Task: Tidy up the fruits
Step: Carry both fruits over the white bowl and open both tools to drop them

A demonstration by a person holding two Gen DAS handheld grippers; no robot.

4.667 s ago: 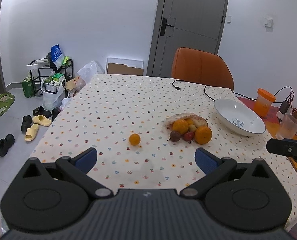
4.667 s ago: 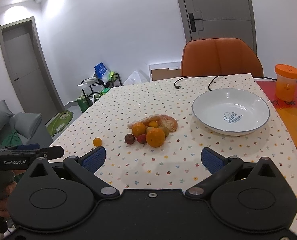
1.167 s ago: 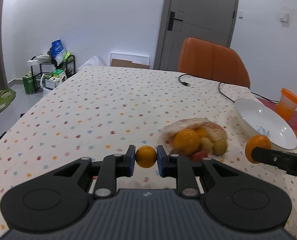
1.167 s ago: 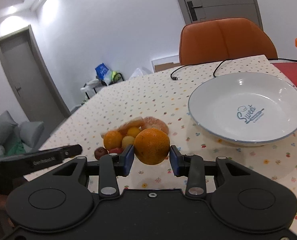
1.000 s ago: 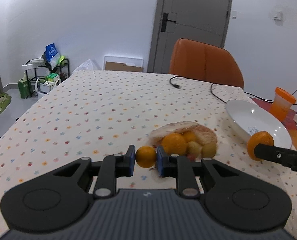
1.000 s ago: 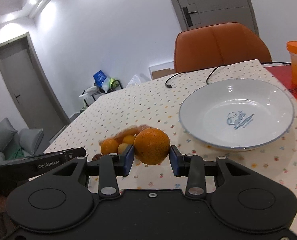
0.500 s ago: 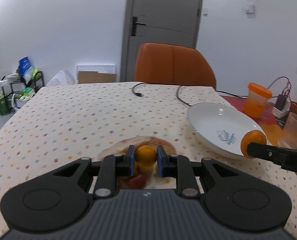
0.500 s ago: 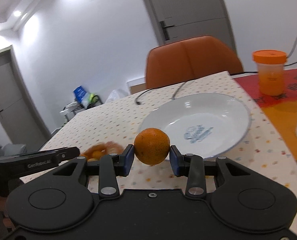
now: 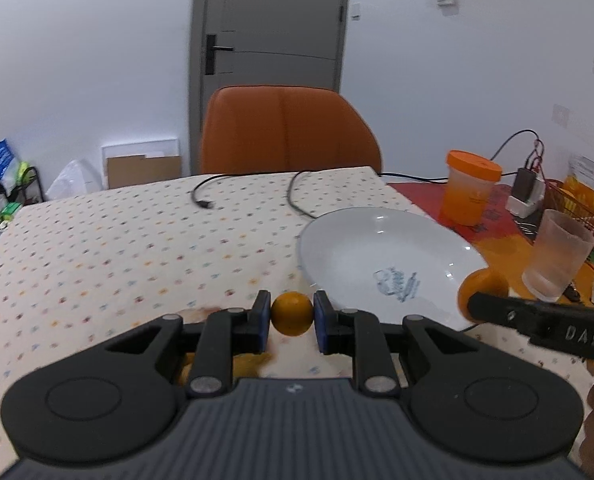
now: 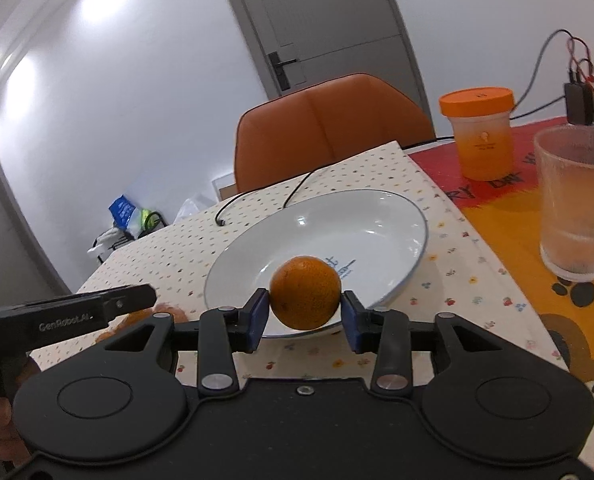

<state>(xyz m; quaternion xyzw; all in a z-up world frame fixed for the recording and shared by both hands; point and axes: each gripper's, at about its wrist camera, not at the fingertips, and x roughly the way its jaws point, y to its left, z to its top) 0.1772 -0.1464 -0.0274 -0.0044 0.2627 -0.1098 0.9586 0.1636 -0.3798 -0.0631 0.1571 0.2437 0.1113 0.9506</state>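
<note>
On the left, the left gripper is clamping a small orange between its two blue pads, holding it in the air above the dotted tablecloth. Below the gripper a few remaining fruits are peeking out, mostly hidden and blurred. Just ahead and to the right, a white plate is sitting empty on the cloth.

Further right, the right gripper is squeezing a larger orange between its pads, hanging over the near rim of the plate. Past the plate, a clear cup and an orange-lidded jar are standing near the table's right side.

The step in hand looks like setting both oranges into the plate. To do it well, each gripper is probably best lowered until the fruit is nearly touching the plate's floor before the pads are let apart, since round fruit dropped from height may roll out over the shallow rim. Taking turns, right first, would likely keep the two grippers from bumping, and staying clear of the cup avoids a spill.
</note>
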